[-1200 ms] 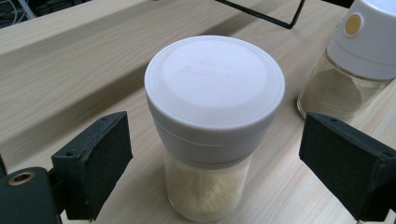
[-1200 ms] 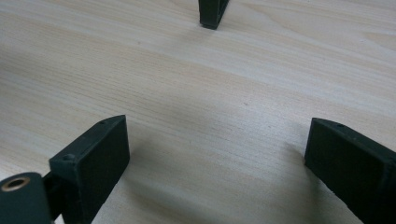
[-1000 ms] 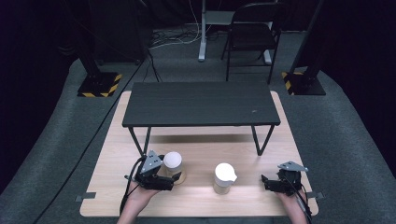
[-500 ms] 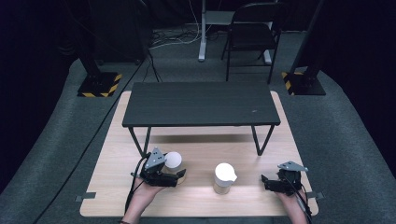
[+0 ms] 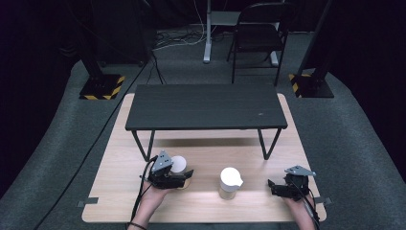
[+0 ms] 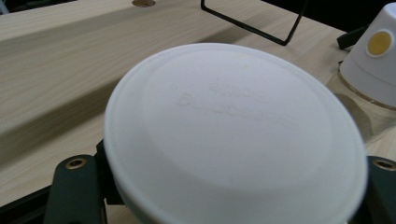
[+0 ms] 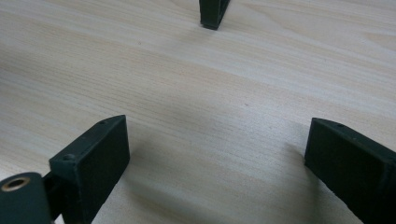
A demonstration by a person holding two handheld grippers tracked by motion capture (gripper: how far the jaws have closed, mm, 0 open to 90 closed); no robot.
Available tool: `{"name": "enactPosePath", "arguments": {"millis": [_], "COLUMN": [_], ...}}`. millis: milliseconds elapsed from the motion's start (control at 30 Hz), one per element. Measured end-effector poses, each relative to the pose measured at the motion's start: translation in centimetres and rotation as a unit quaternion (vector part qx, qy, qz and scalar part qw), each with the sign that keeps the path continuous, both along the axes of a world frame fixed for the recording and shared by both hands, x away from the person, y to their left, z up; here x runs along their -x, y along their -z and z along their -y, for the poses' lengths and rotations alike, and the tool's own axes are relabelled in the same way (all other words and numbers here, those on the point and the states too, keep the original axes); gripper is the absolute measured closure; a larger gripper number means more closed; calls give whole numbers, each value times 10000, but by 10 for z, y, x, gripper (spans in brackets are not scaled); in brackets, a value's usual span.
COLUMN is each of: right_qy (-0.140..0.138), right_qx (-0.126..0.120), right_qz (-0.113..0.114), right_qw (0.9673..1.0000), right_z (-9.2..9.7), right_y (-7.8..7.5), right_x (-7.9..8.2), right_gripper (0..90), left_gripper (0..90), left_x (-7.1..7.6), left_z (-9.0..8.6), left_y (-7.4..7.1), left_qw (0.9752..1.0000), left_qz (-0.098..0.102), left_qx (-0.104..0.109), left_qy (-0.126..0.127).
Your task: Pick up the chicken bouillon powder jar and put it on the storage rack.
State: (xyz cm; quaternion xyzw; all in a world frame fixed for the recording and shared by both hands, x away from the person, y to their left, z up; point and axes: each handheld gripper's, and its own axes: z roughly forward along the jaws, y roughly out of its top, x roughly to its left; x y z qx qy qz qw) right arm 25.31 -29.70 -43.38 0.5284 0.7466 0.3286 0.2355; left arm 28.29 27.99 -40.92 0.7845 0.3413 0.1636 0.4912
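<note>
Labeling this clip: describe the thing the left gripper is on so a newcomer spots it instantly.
Start at the black bench standing on the wooden table. Just in front of its left legs, the left gripper has been closing around a jar with a flat round white lid. The neighbouring jar has a taller domed white cap with a spout.
</note>
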Motion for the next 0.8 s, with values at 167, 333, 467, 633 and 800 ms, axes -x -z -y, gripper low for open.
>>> {"name": "enactPosePath", "arguments": {"millis": [167,333,467,633,800], "right_qy": [-1,-2,-4,-8,-10], "right_qx": [0,0,2,2,3], "right_qz": [0,-1,2,1,3], "right_qw": [10000,10000,10000,10000,10000], "right_z": [0,0,0,0,0], "right_y": [0,0,0,0,0], "right_x": [0,0,0,0,0], "right_gripper": [56,56,56,56,56], "left_gripper": [335,339,339,340,340], "left_x": [1,2,3,6,9], "left_z": [1,2,4,6,5], "left_y": [1,1,-1,-1,-7], "left_qw": [10000,9999,9999,9998,9999], "left_qz": [53,72,69,109,106], "left_qx": [-1,-3,-35,-29,54], "left_qy": [-74,-95,-97,-135,-119]}}
